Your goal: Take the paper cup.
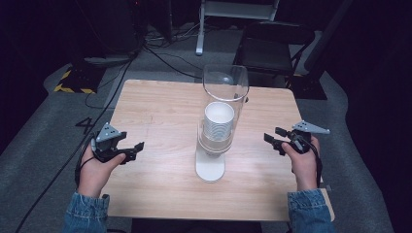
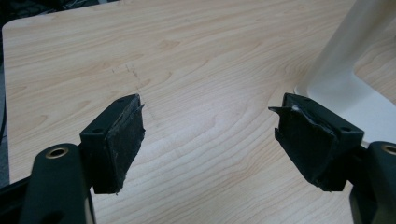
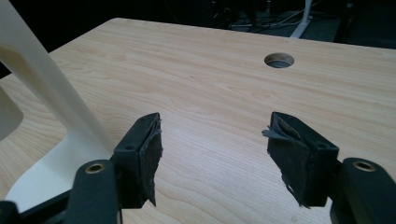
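Note:
A cup dispenser stands at the middle of the wooden table [image 1: 160, 107]: a clear tube [image 1: 226, 85] above a stack of white paper cups [image 1: 218, 119], on a white stand with a flat base [image 1: 210, 167]. My left gripper [image 1: 136, 149] hovers open over the table's left side, empty, a hand's width from the base. In the left gripper view its jaws [image 2: 208, 135] are wide apart, with the white stand [image 2: 345, 60] at the right. My right gripper [image 1: 272, 138] is open and empty over the right side. Its own view shows the jaws [image 3: 215, 149] apart and the stand's post [image 3: 42, 84] at the left.
A round cable hole [image 3: 279, 60] sits in the tabletop far from the right gripper. Beyond the table lie a dark folding chair [image 1: 272, 48], floor cables [image 1: 165, 58], a white desk leg [image 1: 200, 29] and yellow-black tape [image 1: 73, 82]. Grey carpet surrounds the table.

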`<action>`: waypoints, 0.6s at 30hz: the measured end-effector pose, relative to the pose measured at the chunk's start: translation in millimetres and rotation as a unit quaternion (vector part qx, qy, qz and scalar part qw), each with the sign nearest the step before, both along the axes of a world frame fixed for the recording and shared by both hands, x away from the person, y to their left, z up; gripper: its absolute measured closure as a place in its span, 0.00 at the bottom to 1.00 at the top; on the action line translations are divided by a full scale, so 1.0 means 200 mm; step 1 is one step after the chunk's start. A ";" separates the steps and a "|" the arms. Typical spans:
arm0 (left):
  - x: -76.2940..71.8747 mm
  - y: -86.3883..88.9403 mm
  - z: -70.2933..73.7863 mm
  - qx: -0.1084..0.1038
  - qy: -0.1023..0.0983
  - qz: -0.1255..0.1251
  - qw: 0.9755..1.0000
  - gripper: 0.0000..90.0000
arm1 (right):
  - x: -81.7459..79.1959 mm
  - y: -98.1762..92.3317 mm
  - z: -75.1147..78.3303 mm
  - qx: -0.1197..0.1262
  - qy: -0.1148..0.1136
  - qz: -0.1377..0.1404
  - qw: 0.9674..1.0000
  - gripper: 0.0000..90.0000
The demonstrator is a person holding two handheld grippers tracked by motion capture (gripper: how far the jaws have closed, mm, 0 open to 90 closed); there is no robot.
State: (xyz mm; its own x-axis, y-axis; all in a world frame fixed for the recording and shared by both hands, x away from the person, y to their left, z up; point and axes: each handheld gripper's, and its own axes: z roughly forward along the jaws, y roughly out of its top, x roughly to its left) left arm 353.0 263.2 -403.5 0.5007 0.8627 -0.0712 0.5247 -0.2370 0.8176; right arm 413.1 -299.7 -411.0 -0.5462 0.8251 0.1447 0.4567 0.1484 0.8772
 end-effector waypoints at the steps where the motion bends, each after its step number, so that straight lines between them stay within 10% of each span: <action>1: 0.00 0.00 0.00 0.002 0.000 -0.002 1.000 0.26 | -0.01 0.00 0.00 0.001 -0.001 0.001 1.000 0.40; 18: 0.00 -0.02 -0.01 0.007 0.007 -0.013 1.000 0.23 | -0.02 0.00 0.01 0.001 0.003 0.002 1.000 0.39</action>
State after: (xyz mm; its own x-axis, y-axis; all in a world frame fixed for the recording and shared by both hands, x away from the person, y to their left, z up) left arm 353.0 259.9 -404.9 0.5219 0.8503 -0.0673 0.5298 -0.2613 0.8069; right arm 408.5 -300.5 -409.8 -0.5491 0.8222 0.1500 0.4609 0.1481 0.8750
